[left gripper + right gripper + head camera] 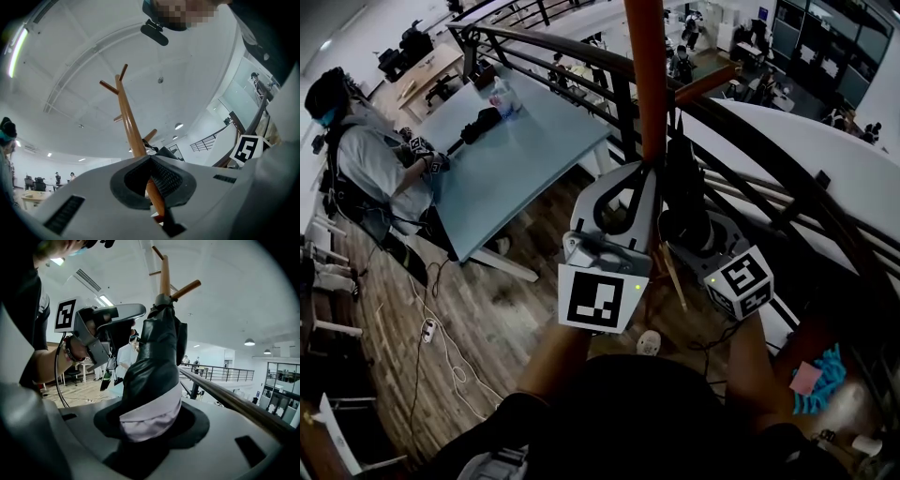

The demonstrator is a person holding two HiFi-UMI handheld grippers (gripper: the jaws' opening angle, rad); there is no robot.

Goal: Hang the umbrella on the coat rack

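Note:
The coat rack (645, 75) is an orange-brown wooden pole with angled pegs (185, 288). My left gripper (643, 178) is shut on the pole (133, 131), which runs between its ribbed pads (164, 180). My right gripper (689, 230) is shut on a folded black umbrella (157, 362) with a pale band (152, 418) near the jaws. The umbrella stands upright against the pole, just right of the left gripper (133, 310). Its top end reaches the base of a peg. I cannot tell whether its strap (146, 148) is over the peg.
A dark curved railing (741, 141) runs behind the rack, above a lower floor. A blue-grey table (516, 159) stands at the left, with another person (366, 159) working at it. Cables and a power strip (428, 329) lie on the wooden floor.

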